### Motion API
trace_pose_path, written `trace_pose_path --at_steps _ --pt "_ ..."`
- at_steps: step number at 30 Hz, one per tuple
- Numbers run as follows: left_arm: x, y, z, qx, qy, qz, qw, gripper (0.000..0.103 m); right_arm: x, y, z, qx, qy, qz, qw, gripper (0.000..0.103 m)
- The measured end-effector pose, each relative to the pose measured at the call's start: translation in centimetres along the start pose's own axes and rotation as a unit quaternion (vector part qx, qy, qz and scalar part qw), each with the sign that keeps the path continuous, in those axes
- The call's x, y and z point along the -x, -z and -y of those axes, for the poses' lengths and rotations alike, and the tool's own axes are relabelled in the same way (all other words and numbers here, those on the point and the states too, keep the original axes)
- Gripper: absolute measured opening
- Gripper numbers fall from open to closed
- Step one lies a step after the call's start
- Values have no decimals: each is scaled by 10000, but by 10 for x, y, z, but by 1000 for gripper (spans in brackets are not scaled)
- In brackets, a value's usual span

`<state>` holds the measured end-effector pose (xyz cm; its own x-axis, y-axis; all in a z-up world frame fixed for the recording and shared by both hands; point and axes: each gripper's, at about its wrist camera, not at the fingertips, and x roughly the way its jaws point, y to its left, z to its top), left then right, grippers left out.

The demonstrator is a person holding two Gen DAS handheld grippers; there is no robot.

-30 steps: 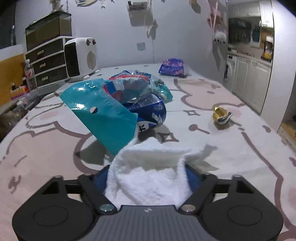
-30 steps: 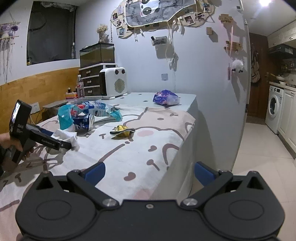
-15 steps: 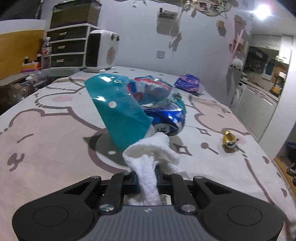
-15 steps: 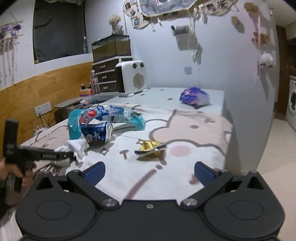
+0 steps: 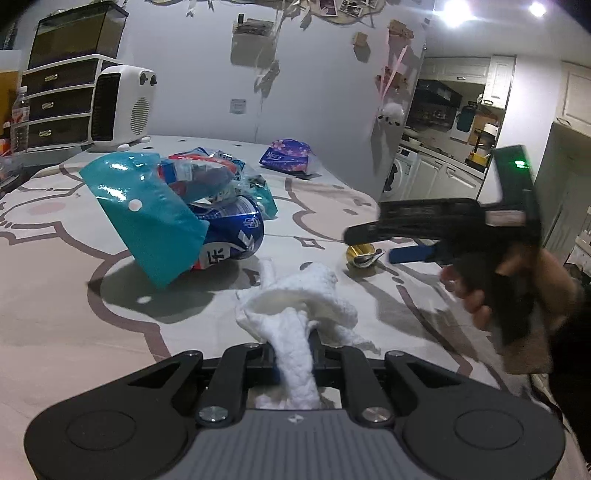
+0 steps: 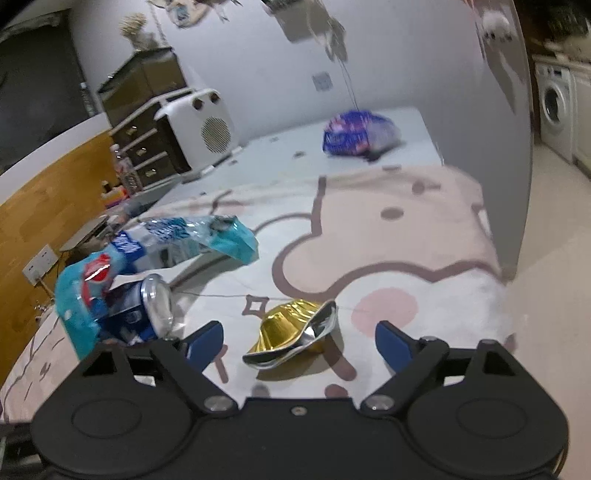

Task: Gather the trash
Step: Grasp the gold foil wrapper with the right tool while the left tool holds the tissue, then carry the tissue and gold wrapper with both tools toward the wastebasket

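Closest in the left wrist view, the left gripper (image 5: 293, 363) has its jaws pinched tight on a crumpled white tissue (image 5: 295, 317), whose loose upper folds flare out above the fingers and hang over the counter (image 5: 55, 280), a surface covered with a pale cartoon-print cloth. Just beyond the tissue lies a dented blue can (image 5: 229, 240) on its side, its open top showing only in the right wrist view (image 6: 157, 306); whether anything is in it cannot be told. A teal plastic wrapper (image 5: 147, 206) leans over the can, with a crumpled clear bottle with a blue label (image 5: 201, 171) piled behind it. To the right, the right gripper (image 5: 369, 245) comes in from the side, held in a hand (image 5: 517, 295), one blue finger (image 5: 410, 254) visible beside a crushed gold can (image 5: 362, 254). The right wrist view shows what that angle hides: the right gripper (image 6: 295, 338) has its jaws spread wide, and the flattened gold can (image 6: 291, 334) lies on the counter between them, touched by neither. Farther back in both views a purple printed packet (image 5: 288, 157) sits well apart from the pile. At the far edge stand a white fan heater (image 5: 123, 105) and a set of dark drawers (image 5: 55, 105) under a glass tank (image 5: 77, 31); only the right wrist view shows a washing machine (image 6: 554, 110) past the counter's end.
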<state>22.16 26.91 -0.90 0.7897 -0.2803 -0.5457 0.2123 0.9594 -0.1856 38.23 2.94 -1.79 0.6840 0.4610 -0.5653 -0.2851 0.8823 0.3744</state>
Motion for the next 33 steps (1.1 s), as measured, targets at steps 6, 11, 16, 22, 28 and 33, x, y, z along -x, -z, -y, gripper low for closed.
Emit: trace_pose_path --at_steps 6,11,16,22,28,33 --pt "-1 0 -2 59 -18 12 10000 13 -22 1 -16 547 380 156 9977 68" --pt "-1 0 -3 93 -36 3 10000 13 -15 14 -30 1330 440 76 9901 54" --pt "1 0 -4 158 -113 45 9998 13 3 28 -33 1587 227 28 9871 53" --pt "6 1 1 178 -347 104 9992 13 35 53 -36 1857 18 8 9826 52" --pt "21 7 20 226 -440 307 9983 13 66 72 -37 2020 -175 66 9792 52" --pt "31 15 35 305 -774 207 9963 13 91 80 -32 1975 -283 121 9798 52"
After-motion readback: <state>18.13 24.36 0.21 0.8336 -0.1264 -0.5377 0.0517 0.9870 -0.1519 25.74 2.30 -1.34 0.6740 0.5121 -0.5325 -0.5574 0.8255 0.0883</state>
